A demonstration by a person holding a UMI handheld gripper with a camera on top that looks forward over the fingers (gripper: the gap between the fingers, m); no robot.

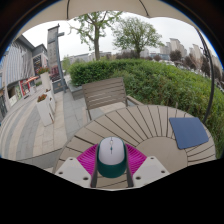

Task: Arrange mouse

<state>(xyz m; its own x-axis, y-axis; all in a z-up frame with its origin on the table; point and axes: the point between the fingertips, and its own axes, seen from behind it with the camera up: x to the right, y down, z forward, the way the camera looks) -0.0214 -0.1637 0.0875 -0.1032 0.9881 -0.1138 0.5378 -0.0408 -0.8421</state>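
Note:
A computer mouse (111,155) with a pale grey top and dark teal sides sits between my two fingers. My gripper (111,162) is shut on the mouse, and the pink pads (88,160) press against its left and right sides. Its nose points forward over the round slatted wooden table (135,125). I cannot tell whether the mouse rests on the table or hangs just above it. A dark blue mouse mat (187,132) lies flat on the table, beyond the fingers and to the right.
A wooden slatted chair (105,95) stands just behind the table. A paved terrace (40,125) with a pale post runs along the left. A green hedge (150,75), trees and buildings lie beyond.

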